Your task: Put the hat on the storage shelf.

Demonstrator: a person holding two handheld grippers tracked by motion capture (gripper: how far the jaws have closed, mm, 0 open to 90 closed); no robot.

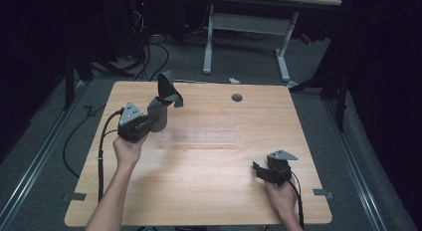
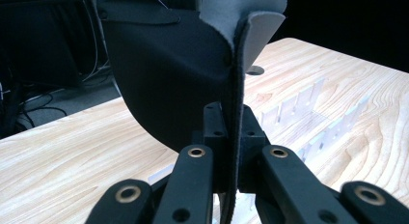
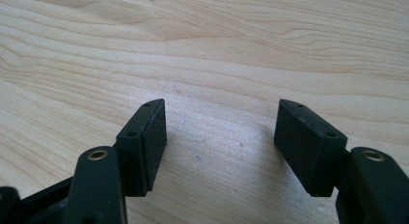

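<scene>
Tabletop (image 1: 209, 191): 1 wooden slab, pale grain, with 1 round grey grommet (image 1: 237, 97) near its far edge. The near edge is cut off at the bottom of the high view, where my 2 forearms enter.

Clear rack (image 1: 199, 137): 1 transparent slotted piece lying flat at mid-tabletop. It is hard to make out from above, little more than a faint sheen; in the left gripper view its upright dividers show behind the cloth, too faint to count.

Cloth piece (image 1: 166, 99): 1 item, the thing I am working with. Soft, thick sheet, black on one face and grey on the other, with a curved outline. It is folded on itself and lifted clear of the tabletop over the far-left part. Its top is cut off in the left gripper view, and its lower edge runs down out of sight between the jaws.

My left tongs (image 2: 228, 127): clamped together on the folded edge of the cloth piece, held raised.

My right tongs (image 3: 221, 137): jaws apart, nothing between the 2 pads, low over bare wood at the near-right of the tabletop, well apart from the cloth.
</scene>
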